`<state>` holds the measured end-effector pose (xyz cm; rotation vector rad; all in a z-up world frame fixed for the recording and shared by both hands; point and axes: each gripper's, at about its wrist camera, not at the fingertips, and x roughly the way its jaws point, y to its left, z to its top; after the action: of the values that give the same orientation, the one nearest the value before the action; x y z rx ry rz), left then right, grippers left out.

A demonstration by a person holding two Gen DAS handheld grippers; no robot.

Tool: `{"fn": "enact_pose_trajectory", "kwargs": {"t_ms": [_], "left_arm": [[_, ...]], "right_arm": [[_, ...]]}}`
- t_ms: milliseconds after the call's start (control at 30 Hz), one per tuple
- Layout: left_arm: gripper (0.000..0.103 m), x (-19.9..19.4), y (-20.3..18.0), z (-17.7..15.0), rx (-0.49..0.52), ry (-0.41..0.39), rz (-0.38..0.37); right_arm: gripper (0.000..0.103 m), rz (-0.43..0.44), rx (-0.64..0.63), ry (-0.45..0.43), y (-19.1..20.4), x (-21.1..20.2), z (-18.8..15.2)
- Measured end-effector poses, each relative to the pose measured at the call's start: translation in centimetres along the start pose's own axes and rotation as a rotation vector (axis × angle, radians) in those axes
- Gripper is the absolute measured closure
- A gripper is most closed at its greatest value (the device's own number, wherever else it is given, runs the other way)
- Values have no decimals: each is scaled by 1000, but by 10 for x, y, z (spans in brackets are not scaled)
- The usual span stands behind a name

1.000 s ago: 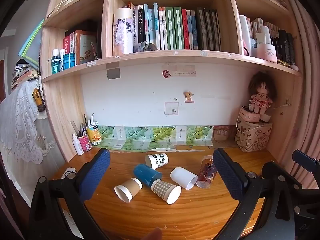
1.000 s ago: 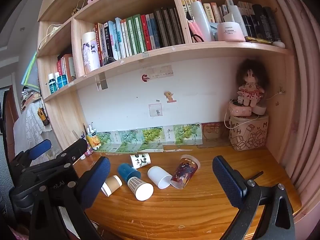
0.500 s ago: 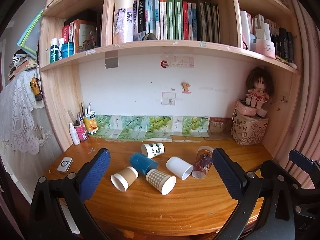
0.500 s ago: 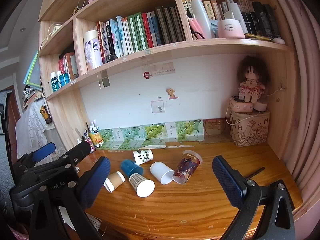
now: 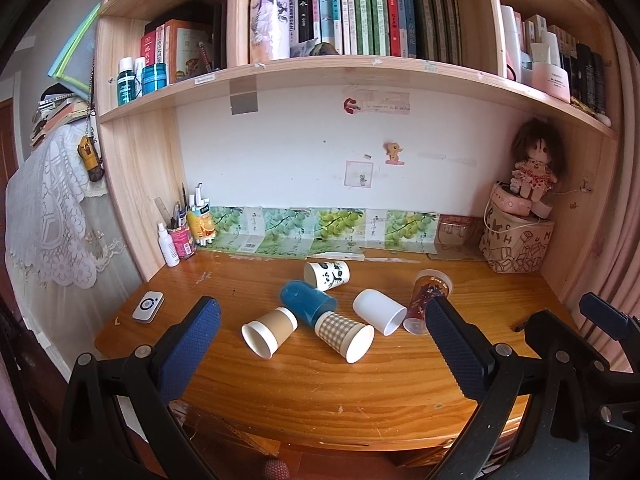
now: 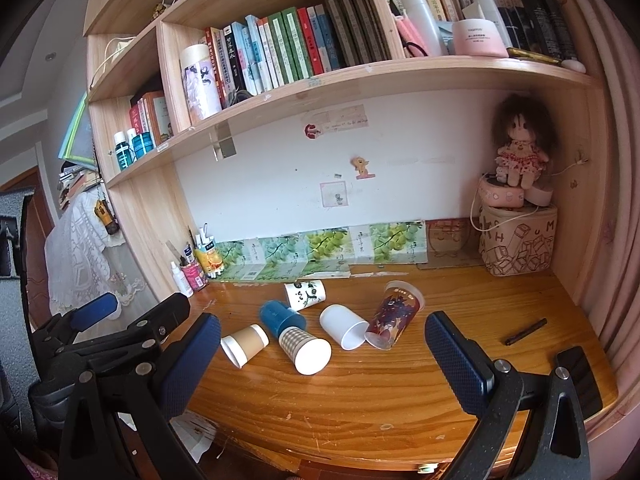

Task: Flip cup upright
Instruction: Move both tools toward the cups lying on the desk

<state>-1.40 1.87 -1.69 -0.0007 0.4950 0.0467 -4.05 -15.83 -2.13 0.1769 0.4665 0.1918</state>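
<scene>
Several cups lie on their sides on the wooden desk [image 5: 320, 376]: a brown paper cup [image 5: 269, 331], a blue cup [image 5: 307, 307], a checked cup [image 5: 344, 334], a white cup [image 5: 379, 311], a panda-print cup [image 5: 327, 275] and a clear cup with a red print [image 5: 426, 301]. They also show in the right wrist view, the checked cup [image 6: 305, 348] nearest. My left gripper [image 5: 320, 340] is open and empty, held back from the desk's front edge. My right gripper [image 6: 322, 348] is open and empty, to the right of the left one.
A white remote-like device [image 5: 148, 306] lies at the desk's left. A pen pot and bottles [image 5: 182, 236] stand at the back left. A printed bag with a doll [image 5: 516, 236] stands at the back right. A dark pen [image 6: 525, 331] lies at the right. Bookshelves hang above.
Both grippers have drawn back and up from the desk, so the cups look smaller and farther. The cups have not moved. Both grippers stay open.
</scene>
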Motion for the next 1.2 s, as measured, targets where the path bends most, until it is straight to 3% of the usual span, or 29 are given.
{"fn": "enact_pose_trajectory", "kwargs": {"t_ms": [500, 1200], "left_arm": [[1, 28, 50, 11, -5, 35, -15], [1, 101, 122, 35, 56, 133, -121]], "right_arm": [[1, 13, 6, 35, 46, 38, 6], [1, -74, 51, 84, 116, 105, 11]]}}
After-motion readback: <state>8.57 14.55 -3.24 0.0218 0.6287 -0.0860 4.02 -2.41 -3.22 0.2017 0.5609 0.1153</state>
